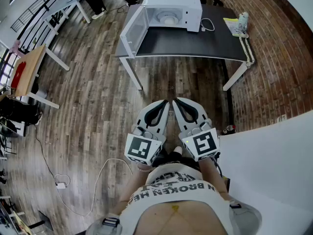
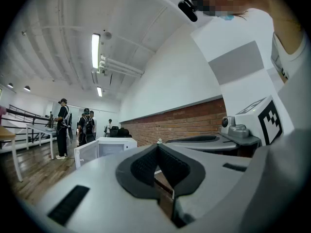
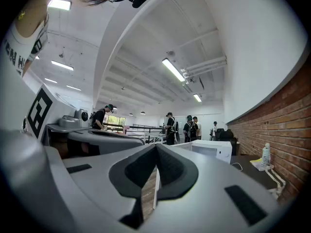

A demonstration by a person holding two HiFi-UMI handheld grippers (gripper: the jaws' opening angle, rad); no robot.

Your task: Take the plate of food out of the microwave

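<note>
A white microwave (image 1: 170, 10) stands on a dark table (image 1: 195, 42) at the top of the head view, its door (image 1: 132, 33) swung open to the left. Inside it a white plate (image 1: 168, 19) lies on the turntable. My left gripper (image 1: 166, 103) and right gripper (image 1: 175, 102) hang side by side close to my body, far short of the table, both shut and empty. The microwave (image 2: 114, 147) appears small in the left gripper view, and the same microwave (image 3: 211, 149) shows in the right gripper view, beyond the right gripper (image 3: 156, 147). The left gripper (image 2: 158, 147) has its tips together.
A white bottle (image 1: 243, 18) and yellow papers (image 1: 232, 25) lie at the table's right end, with a white cable (image 1: 208, 24) beside the microwave. A brick wall (image 1: 274, 48) runs along the right. Several people (image 2: 73, 127) stand in the background. Wooden floor (image 1: 98, 106) lies between me and the table.
</note>
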